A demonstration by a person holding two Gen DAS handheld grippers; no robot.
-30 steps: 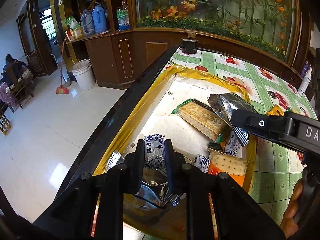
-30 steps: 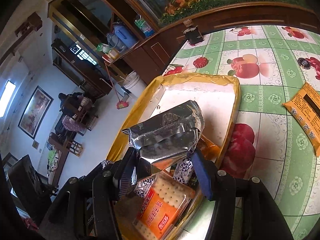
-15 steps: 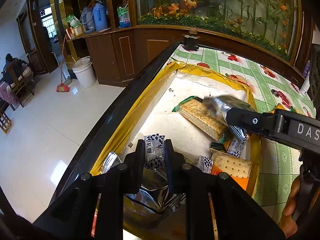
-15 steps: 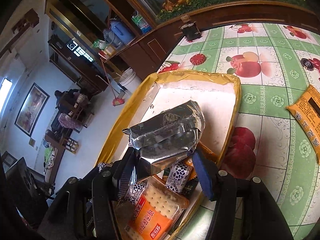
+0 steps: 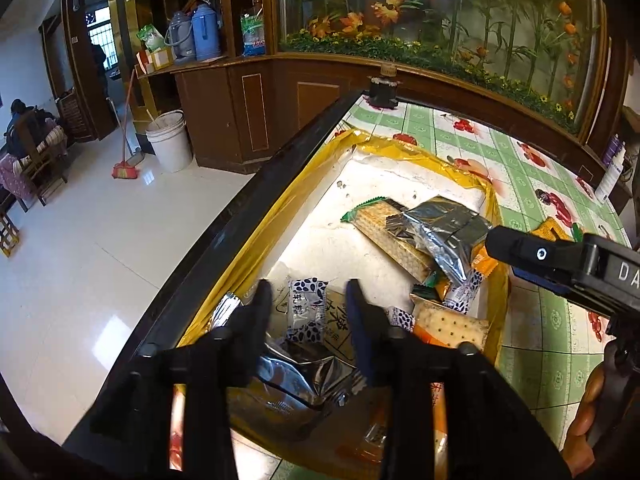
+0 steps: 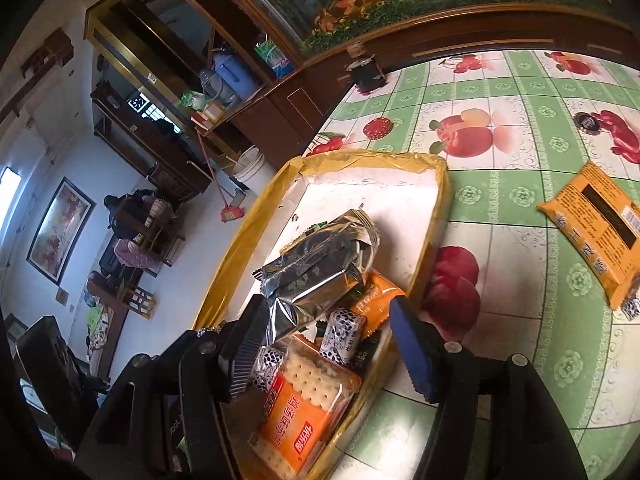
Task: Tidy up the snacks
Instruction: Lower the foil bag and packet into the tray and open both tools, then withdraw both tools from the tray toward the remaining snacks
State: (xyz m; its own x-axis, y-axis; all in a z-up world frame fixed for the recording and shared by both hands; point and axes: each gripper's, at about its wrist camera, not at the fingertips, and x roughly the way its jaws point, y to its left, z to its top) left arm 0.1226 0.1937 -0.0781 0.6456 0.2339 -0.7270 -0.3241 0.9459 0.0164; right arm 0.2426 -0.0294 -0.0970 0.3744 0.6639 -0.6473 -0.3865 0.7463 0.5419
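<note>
A yellow-rimmed tray (image 5: 280, 208) (image 6: 400, 158) with a white floor holds a heap of snacks. My left gripper (image 5: 310, 312) is opening, and a small white packet with dark spots (image 5: 306, 312) lies loose between its fingers on a silver bag (image 5: 288, 376). My right gripper (image 6: 328, 340) (image 5: 540, 256) is also opening. A crumpled silver bag (image 6: 320, 268) (image 5: 444, 228) rests just ahead of it on the pile, clear of the blue right pad. An orange cracker pack (image 6: 304, 400) (image 5: 448, 324) and a spotted packet (image 6: 344, 336) lie under it.
A green-edged cracker pack (image 5: 384, 232) lies mid-tray. An orange packet (image 6: 596, 232) sits on the fruit-print tablecloth (image 6: 500, 200) to the right. The dark table edge (image 5: 240, 216) drops to a tiled floor at left. A small black object (image 5: 382, 92) stands at the far corner.
The left jaws have spread away from the spotted packet, which stays in the tray. The right jaws have widened and the silver bag has dropped onto the heap.
</note>
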